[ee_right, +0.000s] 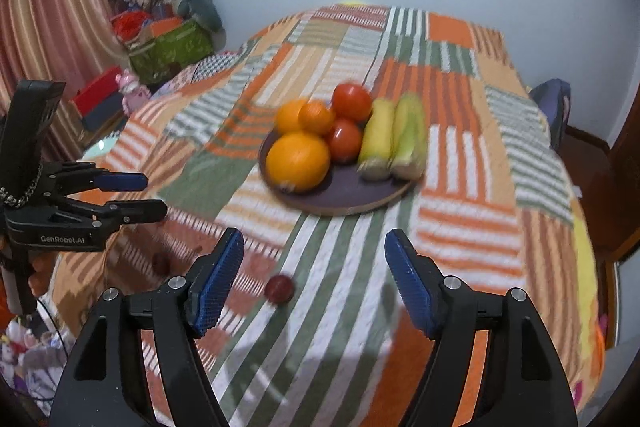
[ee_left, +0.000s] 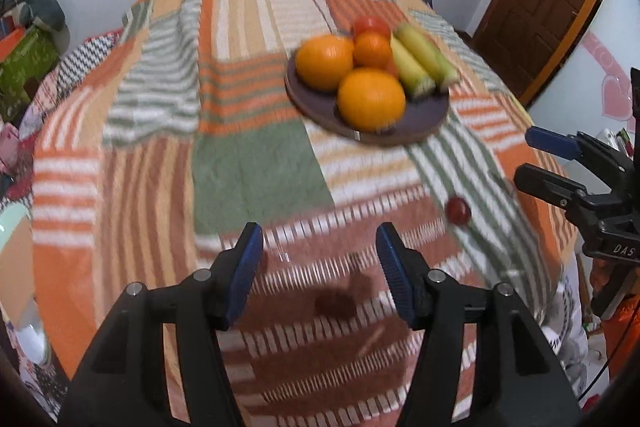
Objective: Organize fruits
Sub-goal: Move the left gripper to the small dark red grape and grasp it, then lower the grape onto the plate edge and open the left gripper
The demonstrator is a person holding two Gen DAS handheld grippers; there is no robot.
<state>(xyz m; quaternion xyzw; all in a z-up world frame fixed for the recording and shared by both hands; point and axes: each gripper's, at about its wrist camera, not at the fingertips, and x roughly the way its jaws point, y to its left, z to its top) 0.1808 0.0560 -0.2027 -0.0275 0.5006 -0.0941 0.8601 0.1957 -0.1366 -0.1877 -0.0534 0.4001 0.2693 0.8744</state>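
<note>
Holding oranges (ee_right: 298,161), tomatoes (ee_right: 351,101) and corn (ee_right: 408,135): plate (ee_right: 344,197). Two small red fruits (ee_right: 279,289) outstanding on desk (ee_right: 460,227). Left claw (ee_left: 318,267), right claw (ee_right: 314,283): wide open, empty.

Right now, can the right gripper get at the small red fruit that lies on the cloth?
Probably yes. The right gripper is open, and the small red fruit lies apart from the plate, nothing between.

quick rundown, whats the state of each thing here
left gripper: open, empty
right gripper: open, empty
plate: on the cloth, loaded
oranges: three, on the plate
tomatoes: two, on the plate
corn cobs: two, side by side on the plate
small red fruit: loose on the cloth
</note>
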